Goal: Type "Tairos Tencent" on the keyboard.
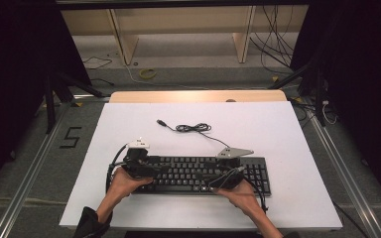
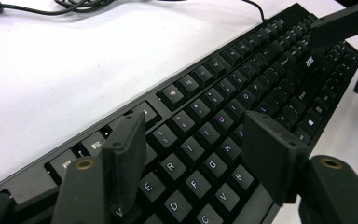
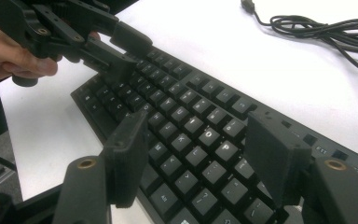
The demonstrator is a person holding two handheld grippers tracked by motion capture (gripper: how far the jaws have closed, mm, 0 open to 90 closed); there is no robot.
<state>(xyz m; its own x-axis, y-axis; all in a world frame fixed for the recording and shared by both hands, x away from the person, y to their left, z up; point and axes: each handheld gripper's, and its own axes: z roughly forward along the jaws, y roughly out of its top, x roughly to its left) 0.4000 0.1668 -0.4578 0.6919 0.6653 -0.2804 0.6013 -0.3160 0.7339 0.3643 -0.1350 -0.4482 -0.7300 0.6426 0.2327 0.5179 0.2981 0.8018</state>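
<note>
My left gripper (image 1: pixel 146 167) hovers with jaws spread over the left half of the black keyboard (image 1: pixel 198 173), which lies across the near side of the white table (image 1: pixel 258 134). My right gripper (image 1: pixel 225 177), equally spread, hangs over its right half. Lowering carelessly, I judge, could press keys or snag the coiled cable (image 1: pixel 193 128) behind; no containers here.

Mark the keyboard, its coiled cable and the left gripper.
keyboard (image 1: pixel 188 174), high view, middle key rows.
coiled cable (image 1: pixel 193 128), high view, the bundled loops on the white board.
left gripper (image 2: pixel 193 140), left gripper view, midway between its open jaws above the keys.
</note>
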